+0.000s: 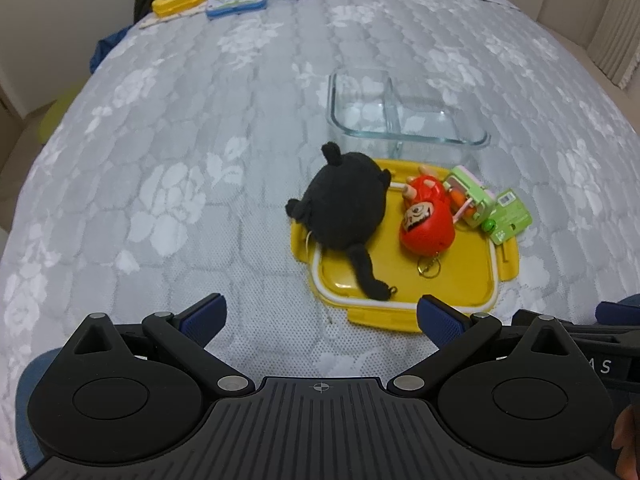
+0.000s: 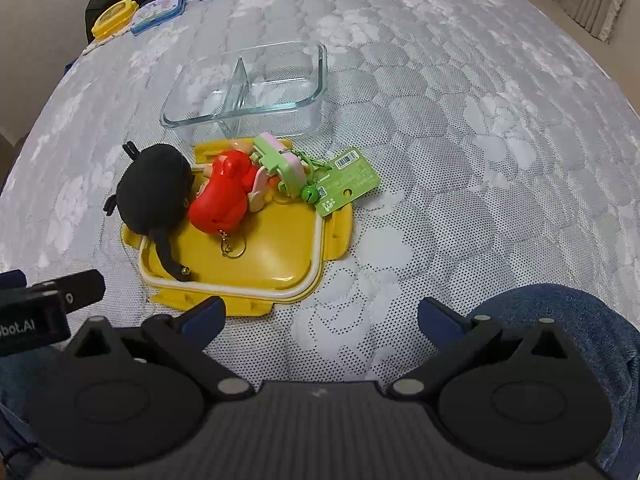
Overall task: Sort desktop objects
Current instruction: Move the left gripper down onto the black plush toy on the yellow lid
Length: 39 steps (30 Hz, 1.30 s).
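Yellow lid [image 1: 404, 280] serving as a tray; three toys lying on it.
Black plush [image 1: 344, 204] is resting on the lid's left part, its tail trailing toward the near rim; red doll [image 1: 428, 224] with a gold key ring is lying beside it, touching it in the right view; green toy [image 1: 470, 196] with its card tag [image 1: 512, 220] is overhanging the far right corner. Glass box [image 2: 248, 92], two compartments split by a divider, is sitting just behind the lid, both sides holding nothing. Left gripper [image 1: 320, 316] and right gripper [image 2: 320, 316] are hovering near the lid's front edge, jaws spread wide, gripping nothing. All is lying on a grey quilt [image 2: 460, 160].
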Each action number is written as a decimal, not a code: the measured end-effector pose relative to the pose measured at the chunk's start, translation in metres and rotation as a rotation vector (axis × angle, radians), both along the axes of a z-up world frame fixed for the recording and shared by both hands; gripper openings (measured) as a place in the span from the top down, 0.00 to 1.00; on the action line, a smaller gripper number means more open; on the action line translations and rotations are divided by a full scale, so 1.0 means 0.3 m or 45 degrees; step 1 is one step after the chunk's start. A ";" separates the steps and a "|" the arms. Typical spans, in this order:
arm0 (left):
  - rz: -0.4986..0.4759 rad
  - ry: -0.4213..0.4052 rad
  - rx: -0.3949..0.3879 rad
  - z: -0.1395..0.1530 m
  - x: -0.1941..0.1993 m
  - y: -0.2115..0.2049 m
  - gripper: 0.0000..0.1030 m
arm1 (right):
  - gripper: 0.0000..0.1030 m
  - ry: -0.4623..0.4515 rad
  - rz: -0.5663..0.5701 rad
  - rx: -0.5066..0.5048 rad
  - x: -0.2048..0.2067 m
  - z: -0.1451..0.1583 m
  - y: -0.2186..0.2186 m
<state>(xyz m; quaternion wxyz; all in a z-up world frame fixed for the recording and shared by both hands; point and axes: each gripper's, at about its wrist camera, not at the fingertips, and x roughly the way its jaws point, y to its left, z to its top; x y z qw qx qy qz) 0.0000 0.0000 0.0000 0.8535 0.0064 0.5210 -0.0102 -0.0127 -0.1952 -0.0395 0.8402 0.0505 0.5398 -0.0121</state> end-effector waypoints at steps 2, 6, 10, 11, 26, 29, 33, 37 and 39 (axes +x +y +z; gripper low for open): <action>0.000 0.012 -0.012 -0.002 -0.045 -0.012 0.00 | 0.00 0.001 0.001 -0.002 0.001 -0.003 0.001; -0.007 0.039 -0.038 -0.017 -0.132 -0.035 0.00 | 0.00 0.002 0.004 -0.004 0.007 -0.008 0.000; -0.014 0.034 -0.040 -0.029 -0.029 -0.016 0.00 | 0.00 0.004 0.005 -0.007 0.016 -0.015 -0.001; -0.017 0.035 -0.041 -0.034 0.007 -0.010 0.00 | 0.00 0.005 0.005 -0.008 0.019 -0.017 -0.002; -0.014 0.056 -0.158 -0.094 0.076 0.010 0.00 | 0.00 0.017 0.010 -0.041 0.057 -0.068 0.007; -0.012 0.066 -0.171 -0.108 0.087 0.010 0.00 | 0.00 0.025 0.007 -0.044 0.066 -0.078 0.005; -0.010 0.078 -0.188 -0.126 0.102 0.009 0.00 | 0.00 0.033 0.007 -0.054 0.077 -0.091 0.003; -0.007 0.090 -0.204 -0.144 0.116 0.008 0.00 | 0.00 0.036 0.005 -0.059 0.086 -0.102 0.000; -0.006 0.096 -0.212 -0.153 0.124 0.008 0.00 | 0.00 0.030 -0.001 -0.059 0.092 -0.107 -0.005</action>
